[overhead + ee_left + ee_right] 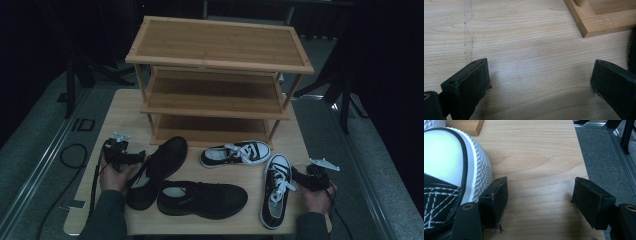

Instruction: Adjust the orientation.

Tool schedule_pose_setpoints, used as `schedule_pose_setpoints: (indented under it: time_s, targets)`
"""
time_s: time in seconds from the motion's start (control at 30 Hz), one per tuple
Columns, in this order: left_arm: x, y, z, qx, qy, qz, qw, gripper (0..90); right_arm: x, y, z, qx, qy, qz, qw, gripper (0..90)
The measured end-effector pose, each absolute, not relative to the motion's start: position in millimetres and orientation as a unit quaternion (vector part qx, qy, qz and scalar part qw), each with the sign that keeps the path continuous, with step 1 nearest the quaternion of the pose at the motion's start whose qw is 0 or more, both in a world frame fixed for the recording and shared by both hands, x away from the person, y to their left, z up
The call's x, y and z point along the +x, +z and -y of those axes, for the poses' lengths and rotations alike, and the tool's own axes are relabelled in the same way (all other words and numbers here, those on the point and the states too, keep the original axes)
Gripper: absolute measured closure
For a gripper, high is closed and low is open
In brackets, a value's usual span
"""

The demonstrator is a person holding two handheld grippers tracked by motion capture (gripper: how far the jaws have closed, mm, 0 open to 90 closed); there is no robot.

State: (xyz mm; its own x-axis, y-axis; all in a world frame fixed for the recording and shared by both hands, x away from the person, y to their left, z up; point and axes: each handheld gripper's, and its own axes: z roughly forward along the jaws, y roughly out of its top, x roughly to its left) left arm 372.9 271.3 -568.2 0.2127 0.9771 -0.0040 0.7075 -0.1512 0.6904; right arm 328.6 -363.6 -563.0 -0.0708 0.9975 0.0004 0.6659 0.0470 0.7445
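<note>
Four shoes lie on the wooden table (120, 117) in front of a three-tier wooden shoe rack (217, 47). One black shoe (160, 167) lies at an angle at the left, and a second black shoe (202, 199) lies across the front. A black-and-white sneaker (235, 153) sits mid-table, another sneaker (276, 187) at the right. My left gripper (135, 156) (540, 66) is open over bare table, just left of the angled black shoe. My right gripper (296, 176) (540, 182) is open beside the right sneaker's white toe (454, 162), nothing between its jaws.
The rack's lowest corner (596, 23) lies ahead of the left gripper. In the right gripper view the table's edge (584, 162) runs close on the right, with grey floor (604, 157) beyond. Dark stands (345, 95) flank the table, and a cable (72, 155) lies on the floor.
</note>
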Motion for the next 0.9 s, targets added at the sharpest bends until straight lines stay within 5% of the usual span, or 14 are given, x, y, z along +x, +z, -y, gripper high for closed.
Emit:
schedule_pose_setpoints:
  time_s: [0.47, 0.7, 0.9]
  targets:
    - [369, -565, -274, 0.715, 0.237, -0.589, 0.292, 13.3, 329, -563, 364, 0.623, 0.299, -0.668, 0.277, 27.9]
    - [365, -561, -279, 0.726, 0.231, -0.573, 0.301, 41.4, 329, -563, 364, 0.623, 0.299, -0.668, 0.277, 27.9]
    - [362, -554, -279, 0.740, 0.189, -0.563, 0.315, 55.1, 330, -563, 364, 0.622, 0.299, -0.668, 0.276, 27.9]
